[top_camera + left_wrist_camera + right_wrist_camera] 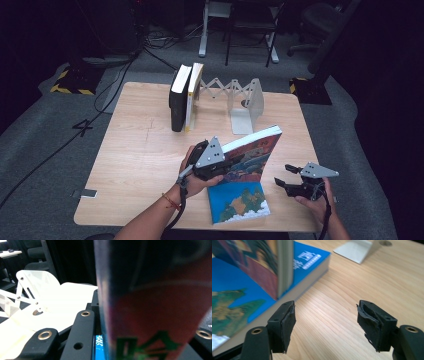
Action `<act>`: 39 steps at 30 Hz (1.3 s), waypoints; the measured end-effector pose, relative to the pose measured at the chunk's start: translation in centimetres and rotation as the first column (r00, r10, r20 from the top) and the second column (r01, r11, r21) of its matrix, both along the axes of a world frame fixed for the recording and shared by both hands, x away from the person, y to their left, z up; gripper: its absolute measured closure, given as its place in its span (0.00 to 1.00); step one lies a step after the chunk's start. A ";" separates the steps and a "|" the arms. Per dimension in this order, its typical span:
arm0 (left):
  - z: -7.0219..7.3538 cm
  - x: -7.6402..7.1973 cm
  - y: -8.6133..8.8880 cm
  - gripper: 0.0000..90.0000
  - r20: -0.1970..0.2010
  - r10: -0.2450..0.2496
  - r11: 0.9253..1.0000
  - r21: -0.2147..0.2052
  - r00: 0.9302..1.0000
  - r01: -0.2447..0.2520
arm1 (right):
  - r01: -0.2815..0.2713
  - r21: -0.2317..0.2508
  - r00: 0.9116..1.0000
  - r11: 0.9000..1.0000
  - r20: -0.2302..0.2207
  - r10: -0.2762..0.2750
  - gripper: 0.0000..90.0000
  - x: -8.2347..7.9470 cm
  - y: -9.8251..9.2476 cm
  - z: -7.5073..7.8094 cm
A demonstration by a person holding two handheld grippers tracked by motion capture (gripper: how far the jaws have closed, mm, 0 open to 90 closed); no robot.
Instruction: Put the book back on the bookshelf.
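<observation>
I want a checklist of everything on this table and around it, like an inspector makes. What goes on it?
Surface: light wooden table, bare at the left.
Job's things: red-covered book held upright, standing on the blue book that lies flat by the near edge.
Clutter: two books standing at the back against a white folding book rack.
Grippers: left gripper shut on the red-covered book; right gripper open, nothing between its jaws, beside the blue book.
Cables: one trails from each gripper along the forearm; more lie on the grey floor.
Surroundings: dark room, chair legs and stands behind the table.
</observation>
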State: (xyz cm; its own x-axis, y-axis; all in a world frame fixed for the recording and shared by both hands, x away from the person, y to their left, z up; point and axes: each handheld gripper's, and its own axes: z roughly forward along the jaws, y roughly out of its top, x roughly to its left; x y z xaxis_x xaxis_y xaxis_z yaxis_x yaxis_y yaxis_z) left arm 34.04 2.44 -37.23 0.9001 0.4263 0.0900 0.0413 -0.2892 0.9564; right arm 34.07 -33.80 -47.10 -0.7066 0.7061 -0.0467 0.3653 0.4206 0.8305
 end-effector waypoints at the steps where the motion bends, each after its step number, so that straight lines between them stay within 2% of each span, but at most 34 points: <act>1: 0.0 0.2 0.0 0.82 -0.002 0.006 1.000 0.002 1.000 -0.006 | 0.011 -0.015 1.000 1.000 -0.004 -0.011 0.34 0.2 -0.2 -0.2; 2: 0.0 0.2 0.0 0.82 -0.002 0.006 1.000 0.002 1.000 -0.006 | 0.011 -0.015 1.000 1.000 -0.004 -0.011 0.34 0.2 -0.2 -0.2; 4: 0.1 0.5 -0.1 0.82 -0.013 0.003 1.000 -0.007 1.000 -0.003 | 0.049 -0.048 0.999 0.998 0.001 -0.049 0.32 0.5 -0.3 -0.5; 5: 0.0 0.8 0.0 0.82 -0.020 -0.003 1.000 -0.015 1.000 0.003 | 0.058 -0.040 0.998 0.998 -0.018 -0.059 0.32 0.8 -0.5 -0.9; 9: 0.3 1.8 -0.1 0.82 -0.038 0.012 1.000 -0.021 0.999 -0.013 | 0.064 -0.056 0.997 0.996 -0.036 -0.066 0.32 1.2 -0.6 -1.5; 13: 0.8 2.2 -0.4 0.82 -0.020 0.025 0.999 -0.026 1.000 -0.025 | 0.067 -0.046 0.996 0.997 -0.052 -0.069 0.32 1.4 -0.7 -1.7; 16: 1.4 2.5 -0.8 0.82 0.002 0.040 0.999 -0.004 0.999 -0.040 | 0.065 -0.051 0.996 0.997 -0.055 -0.067 0.32 1.5 -0.6 -1.9; 24: 2.6 3.8 -0.9 0.82 0.016 0.080 0.997 0.013 0.997 -0.080 | 0.076 -0.059 0.996 0.995 -0.049 -0.079 0.33 1.6 -0.6 -1.9; 29: 2.8 4.7 -0.5 0.82 0.006 0.115 0.993 0.012 0.993 -0.115 | 0.073 -0.048 0.996 0.996 -0.055 -0.076 0.33 1.6 -0.6 -1.9; 39: 2.9 6.1 0.2 0.82 0.001 0.163 0.986 0.036 0.987 -0.162 | 0.060 -0.050 0.996 0.997 -0.062 -0.063 0.33 1.6 -0.3 -2.2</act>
